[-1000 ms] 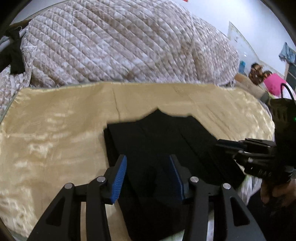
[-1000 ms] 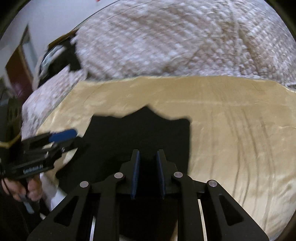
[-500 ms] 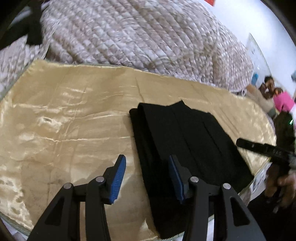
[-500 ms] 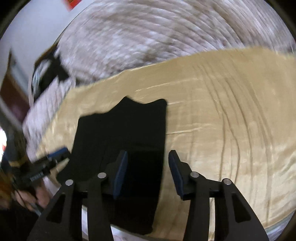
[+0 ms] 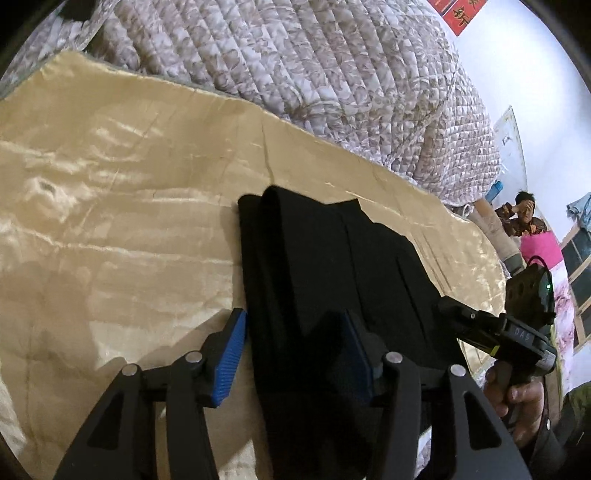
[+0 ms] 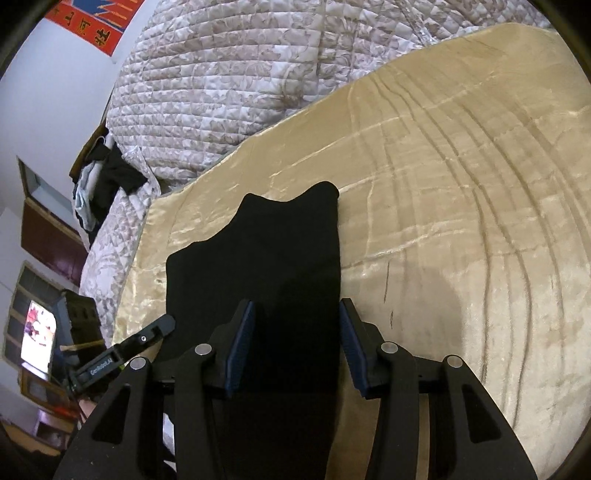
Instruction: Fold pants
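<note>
The pants, seen from your left wrist, lie folded into a long black stack on the gold satin cloth near its front edge, and your left gripper is spread wide over their left edge, gripping nothing, with the quilt bunched behind. From your right wrist, your right gripper is equally wide open over the pants' right edge, empty.

gold satin sheet, quilted duvet, red wall banner
</note>
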